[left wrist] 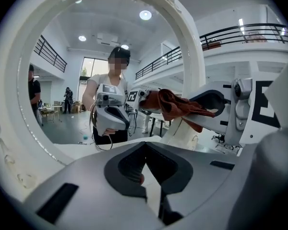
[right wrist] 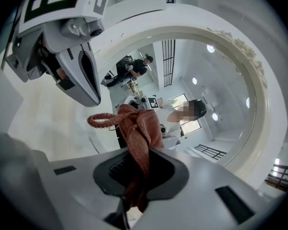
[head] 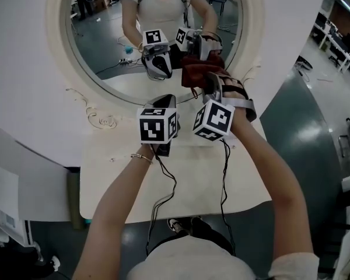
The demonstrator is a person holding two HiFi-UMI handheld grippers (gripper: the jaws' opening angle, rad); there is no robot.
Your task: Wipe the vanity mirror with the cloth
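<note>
Head view: there is one round vanity mirror (head: 99, 39) with a white moulded frame. It stands at the far edge of one smooth white table top (head: 210, 179). Two grippers are just in front of the mirror's lower rim. The left gripper (head: 165, 102) points at the glass. The right gripper (head: 209, 85) holds one rust-red cloth (head: 197, 70), which is crumpled and lies against the lower glass.

Left gripper view: the left gripper (left wrist: 146, 176) has its two dark pads almost together, with only a thin slit and nothing in it. To the right of the mirror's frame (left wrist: 192, 56), the right gripper (left wrist: 204, 111) carries the cloth (left wrist: 170, 104).

Right gripper view: the right gripper (right wrist: 134, 176) has its jaws closed on the woven cloth (right wrist: 139, 133). One braided loop (right wrist: 103, 121) sticks out of the cloth toward the mirror (right wrist: 252, 85). The left gripper (right wrist: 81, 75) is at the upper left.
</note>
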